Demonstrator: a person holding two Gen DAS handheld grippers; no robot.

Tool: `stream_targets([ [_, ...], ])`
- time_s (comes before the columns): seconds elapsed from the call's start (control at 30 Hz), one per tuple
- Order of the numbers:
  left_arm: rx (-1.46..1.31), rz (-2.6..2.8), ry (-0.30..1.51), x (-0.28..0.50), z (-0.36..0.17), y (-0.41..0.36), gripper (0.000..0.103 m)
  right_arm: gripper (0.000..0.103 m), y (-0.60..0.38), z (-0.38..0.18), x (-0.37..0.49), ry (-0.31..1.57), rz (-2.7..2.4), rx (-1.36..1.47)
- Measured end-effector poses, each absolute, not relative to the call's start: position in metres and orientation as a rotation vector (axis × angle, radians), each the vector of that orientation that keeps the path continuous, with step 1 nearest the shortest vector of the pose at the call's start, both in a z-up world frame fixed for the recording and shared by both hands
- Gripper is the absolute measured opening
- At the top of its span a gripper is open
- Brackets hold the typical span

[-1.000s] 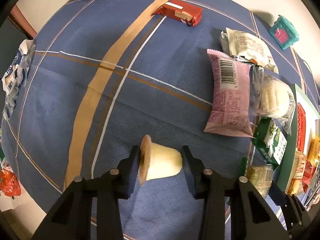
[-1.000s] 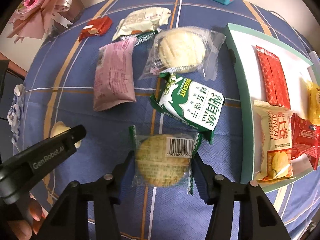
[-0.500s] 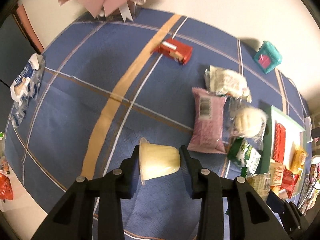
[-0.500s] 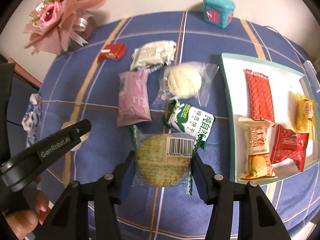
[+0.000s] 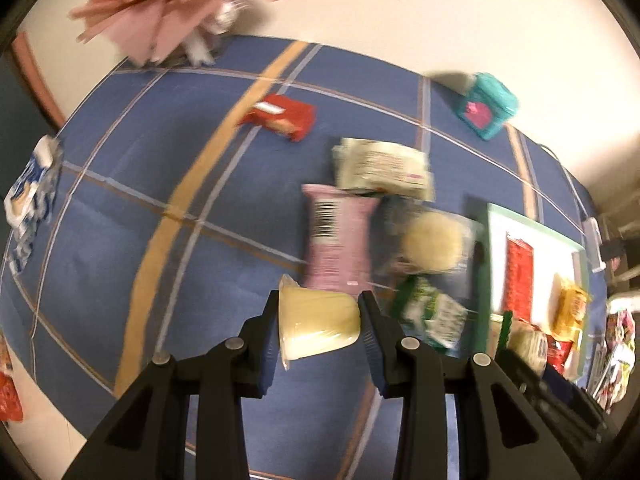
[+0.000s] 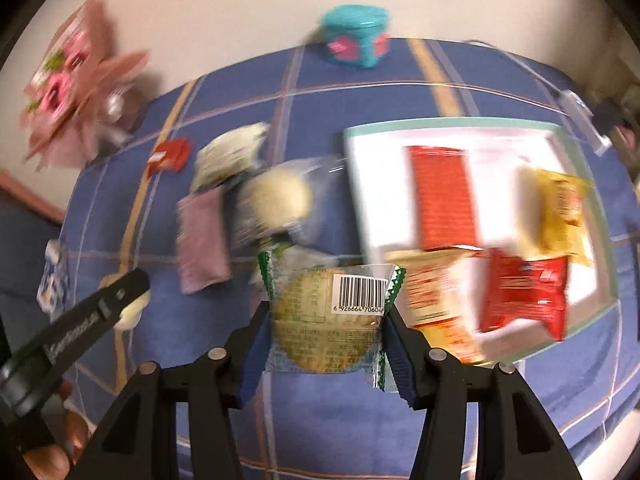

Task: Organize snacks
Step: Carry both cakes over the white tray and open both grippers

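My left gripper (image 5: 319, 322) is shut on a pale yellow pudding cup (image 5: 316, 325), held on its side above the blue cloth. In the right wrist view my right gripper (image 6: 326, 326) is shut on a round biscuit in a clear wrapper with a barcode (image 6: 326, 318), lifted off the table near the white tray (image 6: 374, 184). The tray, green-rimmed, holds a red wafer pack (image 6: 442, 196), a yellow pack (image 6: 556, 208), a red pack (image 6: 524, 292) and a cream pack. The left gripper with its pudding cup (image 6: 132, 310) shows at the lower left of that view.
On the blue checked cloth lie a pink packet (image 5: 338, 244), a wrapped bun (image 5: 434, 240), a cream packet (image 5: 382, 168), a green biscuit pack (image 5: 432, 314) and a small red pack (image 5: 282, 116). A teal box (image 5: 486, 106) and a pink bouquet (image 5: 176, 8) stand at the back.
Both grippers have risen with their snacks; the table looks farther away. The right gripper has carried the biscuit toward the tray. The left jaws closed onto the cup.
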State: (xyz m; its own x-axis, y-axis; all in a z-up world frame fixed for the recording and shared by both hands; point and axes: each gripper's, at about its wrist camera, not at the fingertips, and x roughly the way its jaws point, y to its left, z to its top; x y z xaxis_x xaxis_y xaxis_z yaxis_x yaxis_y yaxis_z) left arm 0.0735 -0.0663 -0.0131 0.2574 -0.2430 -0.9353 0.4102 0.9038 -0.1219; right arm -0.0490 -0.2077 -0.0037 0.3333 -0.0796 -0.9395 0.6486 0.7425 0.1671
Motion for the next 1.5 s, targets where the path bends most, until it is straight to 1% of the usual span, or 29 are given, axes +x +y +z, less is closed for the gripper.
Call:
stream_targets([
  [0.3, 0.246, -0.61, 1.189, 0.034, -0.001, -0.138, 0.039, 0.056, -0.281, 0.004, -0.108, 1.062, -0.714, 0.705],
  [0.57, 0.316, -0.711, 1.144, 0.017, -0.005, -0.194, 0.039, 0.056, -0.313, 0.006, -0.125, 1.035, -0.776, 0.727],
  [1.07, 0.33, -0.763, 1.097, 0.026, -0.027, -0.253, 0.039, 0.056, -0.347, -0.015, -0.112, 1.037, -0.8, 0.721],
  [1.5, 0.318, -0.794, 1.072, 0.033, -0.036, -0.266, 0.039, 0.056, -0.368, -0.024, -0.107, 1.014, -0.814, 0.741],
])
